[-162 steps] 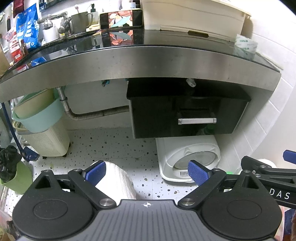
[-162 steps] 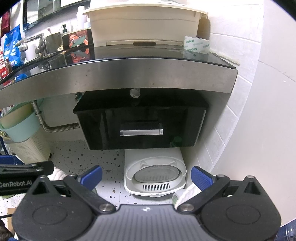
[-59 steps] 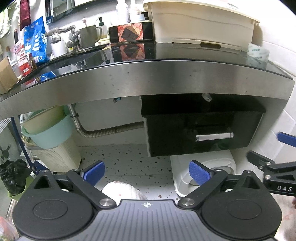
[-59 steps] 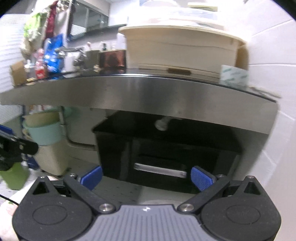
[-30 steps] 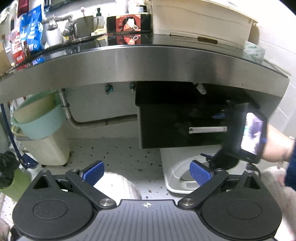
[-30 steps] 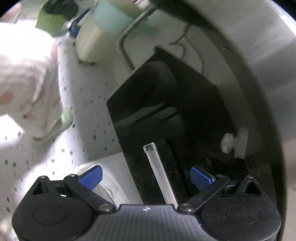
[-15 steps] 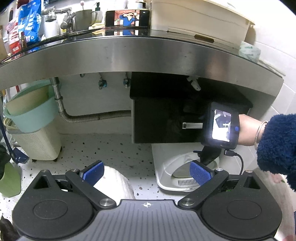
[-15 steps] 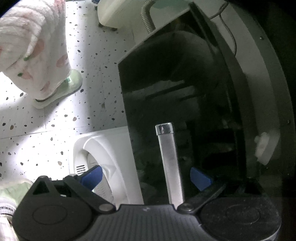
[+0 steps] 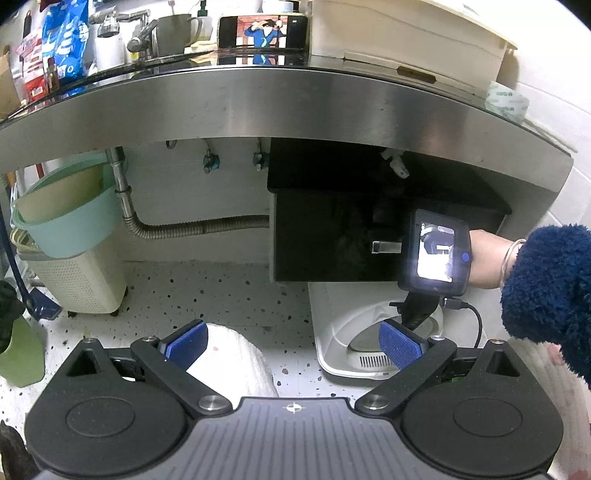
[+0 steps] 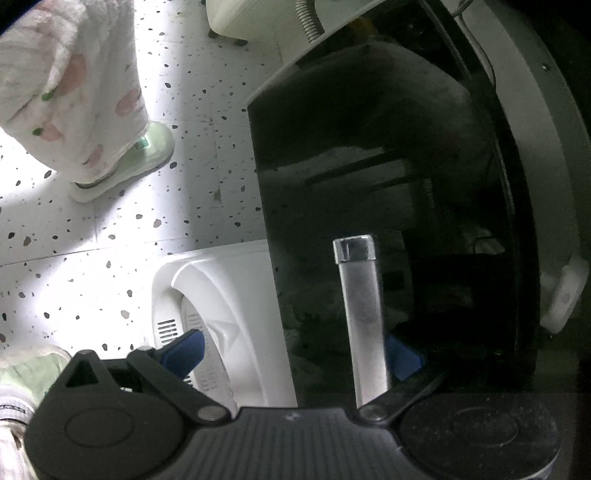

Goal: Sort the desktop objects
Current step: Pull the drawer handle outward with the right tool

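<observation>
My right gripper [image 10: 295, 350] sits rolled on its side at the black drawer [image 9: 332, 236] under the bench [image 9: 280, 99]. Its fingers stand wide, astride the steel bar handle [image 10: 360, 314]; whether either pad touches the bar, I cannot tell. My left gripper [image 9: 291, 341] hangs back with fingers wide and empty.

The handle is rigid, smooth metal and likely slippery. I judge the best hold to be square across the bar at mid-length, pads flat. The glossy front looks stiff; the drawer's weight I cannot judge.

A phone [image 9: 262, 31] and a tape roll [image 9: 506, 99] rest on the bench.
</observation>
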A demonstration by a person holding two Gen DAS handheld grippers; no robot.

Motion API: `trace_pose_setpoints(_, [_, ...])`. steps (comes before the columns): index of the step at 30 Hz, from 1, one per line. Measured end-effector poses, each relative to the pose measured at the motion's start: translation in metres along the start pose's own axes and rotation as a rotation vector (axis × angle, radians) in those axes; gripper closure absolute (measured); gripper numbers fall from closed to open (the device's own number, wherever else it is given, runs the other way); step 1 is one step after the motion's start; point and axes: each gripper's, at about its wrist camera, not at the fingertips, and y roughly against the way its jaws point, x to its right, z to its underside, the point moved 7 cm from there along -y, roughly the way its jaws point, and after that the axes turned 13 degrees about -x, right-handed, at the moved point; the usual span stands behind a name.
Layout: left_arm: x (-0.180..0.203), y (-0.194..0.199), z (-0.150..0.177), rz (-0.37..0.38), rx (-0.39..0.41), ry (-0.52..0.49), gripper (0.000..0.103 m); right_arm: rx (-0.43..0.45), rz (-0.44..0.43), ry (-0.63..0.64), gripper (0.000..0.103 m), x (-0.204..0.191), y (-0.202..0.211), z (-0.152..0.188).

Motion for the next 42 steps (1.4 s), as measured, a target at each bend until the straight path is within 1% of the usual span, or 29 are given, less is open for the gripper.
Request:
trace_pose_setpoints(6, [0.003,0.002,-0.001,-0.002,0.000,-0.010,0.003,-0.005,0.013,0.032,0.000,-0.002,-0.001,0.001])
trace_pose_setpoints(17, [0.007,0.003,-0.004,-0.007,-0.005,-0.009,0.003,-0.055,0.029,0.081,0.000,-0.009,-0.001,0.000])
trace_pose_setpoints(24, [0.006,0.000,-0.005,-0.002,-0.011,0.000,0.003,-0.033,0.025,0.110,0.000,-0.019,0.007,0.008])
trace_pose_setpoints(32, [0.010,0.000,-0.003,0.003,-0.015,-0.016,0.003,0.004,0.024,0.106,0.000,-0.035,0.022,0.016])
trace_pose_setpoints(37, [0.013,-0.001,-0.002,0.007,-0.018,-0.017,0.003,0.029,0.013,0.145,0.000,-0.054,0.038,0.026])
trace_pose_setpoints(42, [0.016,-0.003,0.000,0.007,-0.022,-0.027,0.003,0.078,0.005,0.088,0.000,-0.069,0.052,0.031])
